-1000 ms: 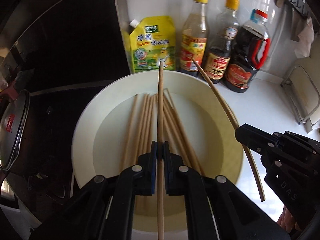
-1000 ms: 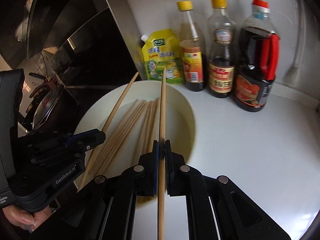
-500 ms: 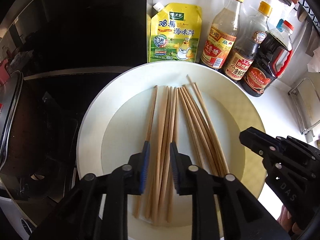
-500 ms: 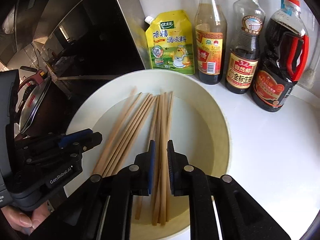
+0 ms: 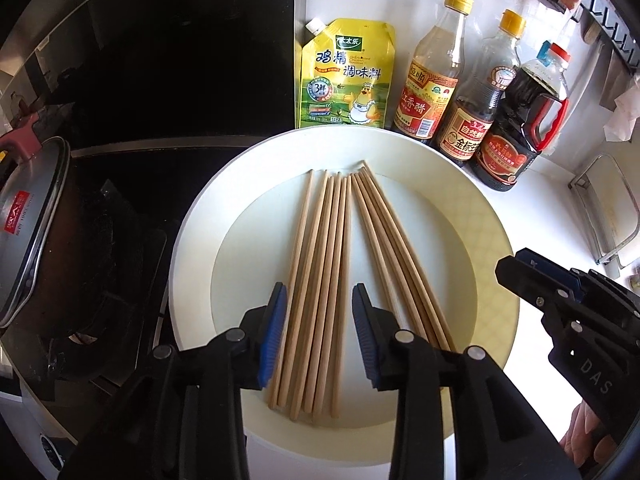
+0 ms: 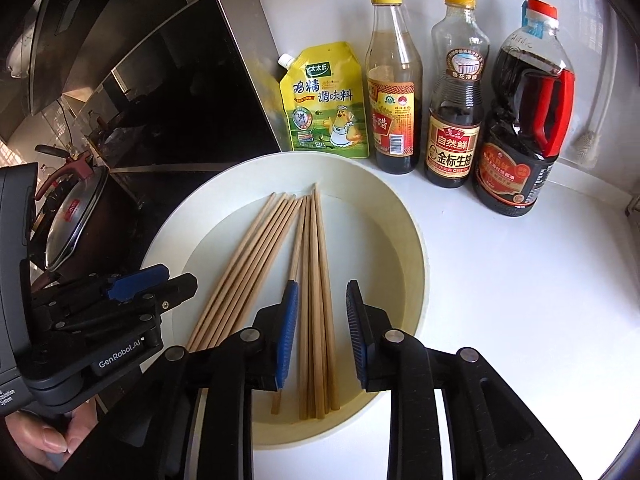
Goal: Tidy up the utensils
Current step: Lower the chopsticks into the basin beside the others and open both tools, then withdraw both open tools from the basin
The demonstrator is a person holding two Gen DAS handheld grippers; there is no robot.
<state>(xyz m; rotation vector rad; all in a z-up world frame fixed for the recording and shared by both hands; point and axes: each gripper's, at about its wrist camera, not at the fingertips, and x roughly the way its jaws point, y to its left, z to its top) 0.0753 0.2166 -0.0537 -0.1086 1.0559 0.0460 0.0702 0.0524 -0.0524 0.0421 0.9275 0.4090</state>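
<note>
Opening over the round cream plate, your left gripper and right gripper pinch nothing; the wooden chopsticks lie loose inside it. Behind the plate stand a yellow seasoning pouch and three sauce bottles; a lidded pot sits left.

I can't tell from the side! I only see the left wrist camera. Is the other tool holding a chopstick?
Observer: No. The right tool holds nothing. Its jaws are opening, and the chopsticks lie flat in the plate beneath it.
Operator: Who's holding my tool?
Observer: A hand grips the left tool by its handle, down in the corner.
Operator: Anything past the big bottle?
Observer: What looks like a white brush hangs against the wall, right of the red-handled bottle.
</note>
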